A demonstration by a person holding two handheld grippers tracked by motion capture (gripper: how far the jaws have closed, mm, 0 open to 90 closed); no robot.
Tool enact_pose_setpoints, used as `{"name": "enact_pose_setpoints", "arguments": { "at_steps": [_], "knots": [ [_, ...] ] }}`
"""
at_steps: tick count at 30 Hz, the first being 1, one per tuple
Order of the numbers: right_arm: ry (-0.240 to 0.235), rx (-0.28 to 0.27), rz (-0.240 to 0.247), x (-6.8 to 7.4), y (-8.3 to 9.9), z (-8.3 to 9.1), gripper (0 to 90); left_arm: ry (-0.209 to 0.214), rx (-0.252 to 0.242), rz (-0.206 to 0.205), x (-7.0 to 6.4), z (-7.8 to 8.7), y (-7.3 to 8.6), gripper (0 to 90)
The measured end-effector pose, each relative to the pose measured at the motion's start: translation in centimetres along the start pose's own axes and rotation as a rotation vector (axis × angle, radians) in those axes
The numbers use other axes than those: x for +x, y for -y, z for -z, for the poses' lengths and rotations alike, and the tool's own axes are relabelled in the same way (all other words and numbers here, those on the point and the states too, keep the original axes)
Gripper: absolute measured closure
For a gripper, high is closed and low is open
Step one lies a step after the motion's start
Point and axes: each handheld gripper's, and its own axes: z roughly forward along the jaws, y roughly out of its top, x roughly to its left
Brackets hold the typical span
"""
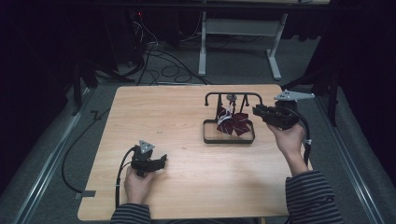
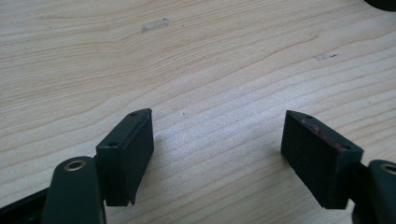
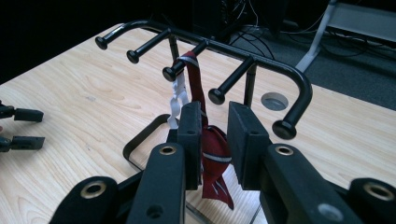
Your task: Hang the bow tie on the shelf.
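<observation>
Bowtie status: maroon striped fabric bow tie (image 3: 212, 156) hangs off black metal peg rack (image 3: 261, 58) near worktop's far right edge | right gripper (image 3: 215, 140) jaws narrowed around it, maybe not pinching | left gripper (image 2: 217, 154) wide, idle near front-left

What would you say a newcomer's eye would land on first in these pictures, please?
Most striking is the dark red bow tie with pale stripes hanging from a peg of the black metal hook rack at the table's far right. The right gripper has its jaws on either side of the tie, not yet closed. The left gripper rests open on the bare light wooden table near the front.
</observation>
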Motion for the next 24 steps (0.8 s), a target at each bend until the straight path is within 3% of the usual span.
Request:
{"name": "enact_pose_setpoints", "arguments": {
  "at_steps": [13,24],
  "knots": [
    [-0.008,-0.001,-0.015,-0.1,1.5,1.0,75.7,-0.001,0.001,-0.001,0.0,0.0,0.0,26.1],
    [-0.020,-0.001,-0.047,0.2,4.3,1.6,75.0,-0.001,0.001,-0.002,0.0,0.0,0.0,26.1]
  ]
}}
